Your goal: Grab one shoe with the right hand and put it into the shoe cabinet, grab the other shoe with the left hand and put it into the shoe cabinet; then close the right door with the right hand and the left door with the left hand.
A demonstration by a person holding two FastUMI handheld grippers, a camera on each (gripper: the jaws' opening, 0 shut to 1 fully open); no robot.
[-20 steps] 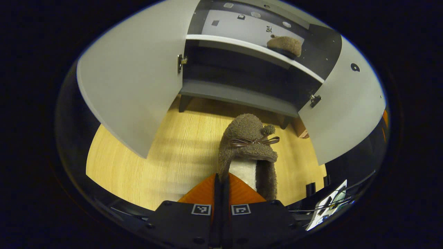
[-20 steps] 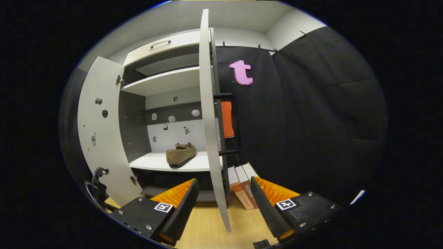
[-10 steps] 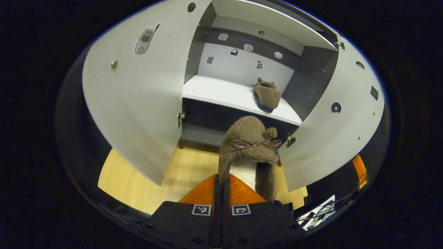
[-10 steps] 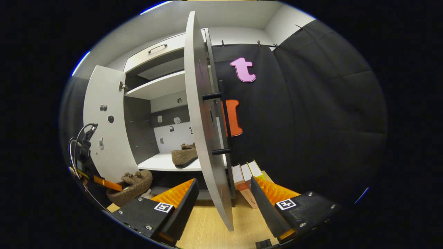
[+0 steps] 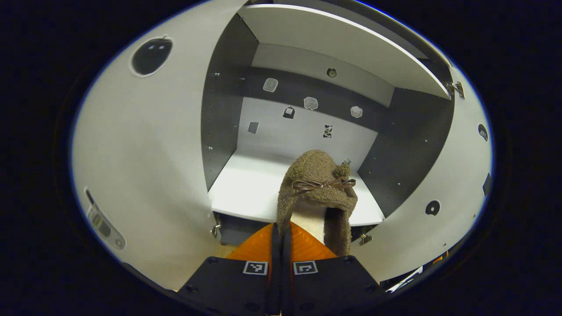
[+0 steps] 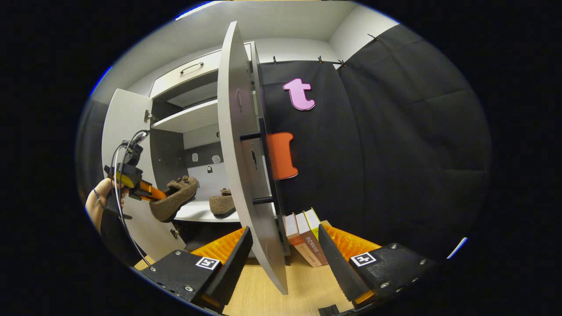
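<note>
While the left claw pinches the heel rim of one fuzzy brown shoe, the shoe's toe points straight ahead into the shoe cabinet. There are two shoes. The second shoe already sits on the white shelf, farther in than the held one and to its right. There are two doors, and both stand open: the left door is on the left of the left claw and the right door is on its right. The right claw is spread wide and holds nothing. The edge of the right door stands between its fingers. Three books lean just behind that door, on the floor.
</note>
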